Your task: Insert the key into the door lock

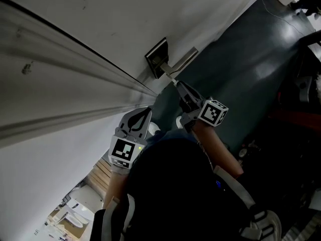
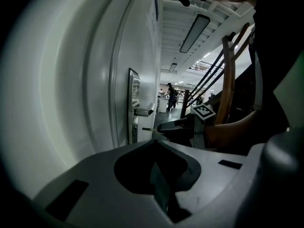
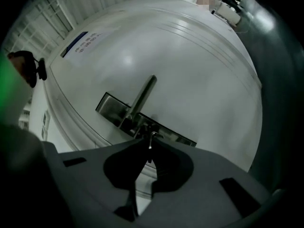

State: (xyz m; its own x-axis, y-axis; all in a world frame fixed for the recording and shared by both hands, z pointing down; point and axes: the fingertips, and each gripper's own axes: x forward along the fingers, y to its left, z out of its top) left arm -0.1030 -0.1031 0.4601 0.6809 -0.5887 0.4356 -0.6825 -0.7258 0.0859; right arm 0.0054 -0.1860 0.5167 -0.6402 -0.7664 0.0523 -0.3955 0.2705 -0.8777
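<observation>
Key (image 3: 151, 139): thin, flat metal blade, pale against the dark. You hold it by its head in your right gripper (image 1: 178, 86), jaws closed on it.
Key pose: the blade sticks straight out past your jaw tips, aimed at the lock plate, below the lever.
Key tip: just beside the plate; contact can't be told.
Door lock (image 1: 157, 58): narrow brushed-metal plate flat on the white door, with a lever handle (image 1: 181, 62) standing out from it.
Keyhole: too small and dark to make out.
</observation>
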